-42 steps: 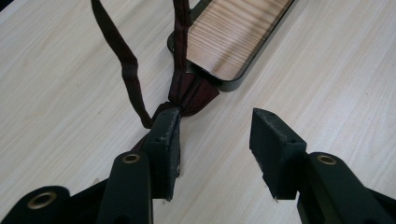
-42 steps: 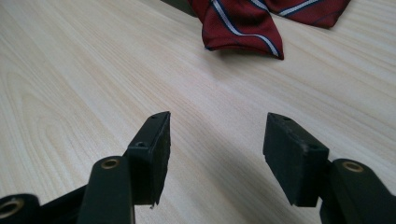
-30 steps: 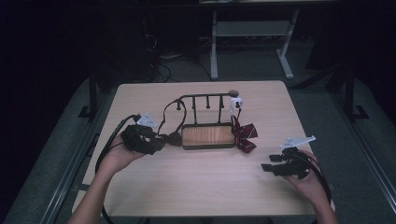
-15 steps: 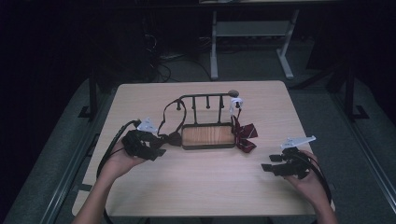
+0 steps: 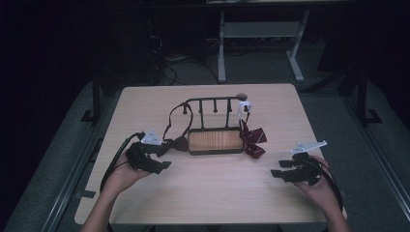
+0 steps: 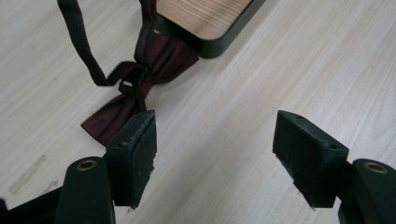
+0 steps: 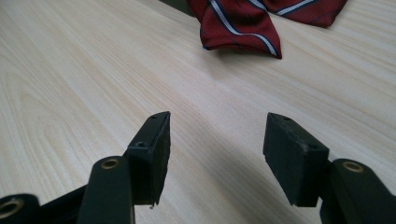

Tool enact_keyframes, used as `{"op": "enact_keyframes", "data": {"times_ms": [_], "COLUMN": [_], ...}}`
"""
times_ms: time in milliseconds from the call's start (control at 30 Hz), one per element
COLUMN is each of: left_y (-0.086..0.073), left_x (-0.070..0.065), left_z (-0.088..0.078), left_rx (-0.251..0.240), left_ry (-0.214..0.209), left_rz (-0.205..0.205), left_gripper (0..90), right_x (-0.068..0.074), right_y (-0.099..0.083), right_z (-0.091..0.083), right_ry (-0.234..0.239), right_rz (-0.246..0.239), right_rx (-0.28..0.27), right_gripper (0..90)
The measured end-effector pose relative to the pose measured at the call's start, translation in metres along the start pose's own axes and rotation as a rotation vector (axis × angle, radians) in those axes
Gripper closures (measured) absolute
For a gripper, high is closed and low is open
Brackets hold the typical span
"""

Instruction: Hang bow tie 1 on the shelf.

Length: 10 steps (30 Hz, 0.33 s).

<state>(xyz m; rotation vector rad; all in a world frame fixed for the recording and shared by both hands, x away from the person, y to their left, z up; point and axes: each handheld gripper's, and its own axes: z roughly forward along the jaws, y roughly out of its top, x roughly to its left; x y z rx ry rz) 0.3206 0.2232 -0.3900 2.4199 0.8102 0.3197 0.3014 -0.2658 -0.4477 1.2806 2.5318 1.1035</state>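
A black rack with a wooden base [image 5: 215, 140] stands mid-table. A dark maroon bow tie [image 5: 180, 143] lies at the base's left end, its strap looped up over the rack's rail. My left gripper [image 5: 163, 155] is open just left of and nearer than that bow tie, with nothing between its jaws. In the left gripper view the gripper [image 6: 215, 135] hovers over bare wood and the bow tie [image 6: 140, 79] lies just past its left jaw. A red striped bow tie [image 5: 254, 140] lies at the rack's right end. My right gripper [image 5: 278, 169] rests open near the front right; from this gripper [image 7: 217, 130] the striped tie [image 7: 238, 23] lies well ahead.
A small white piece [image 5: 244, 105] hangs on the rack's right end. Light wood table [image 5: 212, 193] spreads between the two hands. Beyond the far edge stand a grey metal frame [image 5: 261, 30] and floor cables [image 5: 164, 63] in the dark.
My left gripper has drawn back from the maroon bow tie toward the table's near edge. The right gripper has stayed put.
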Motion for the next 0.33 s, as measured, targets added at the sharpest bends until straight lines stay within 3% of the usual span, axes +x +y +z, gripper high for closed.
{"op": "enact_keyframes", "data": {"times_ms": [267,333], "left_y": [-0.019,-0.023], "left_x": [-0.006,-0.009], "left_z": [0.007,0.009], "left_rx": [-0.028,-0.045], "left_ry": [0.001,-0.01], "left_rz": [-0.023,-0.052], "left_gripper": [29.7,29.6], "right_x": [0.0,0.001], "right_y": [0.0,0.0], "right_z": [0.0,0.001], "right_ry": [-0.006,-0.005], "right_rz": [-0.011,-0.005], "right_rx": [-0.005,-0.007], "right_gripper": [41.3,41.3]}}
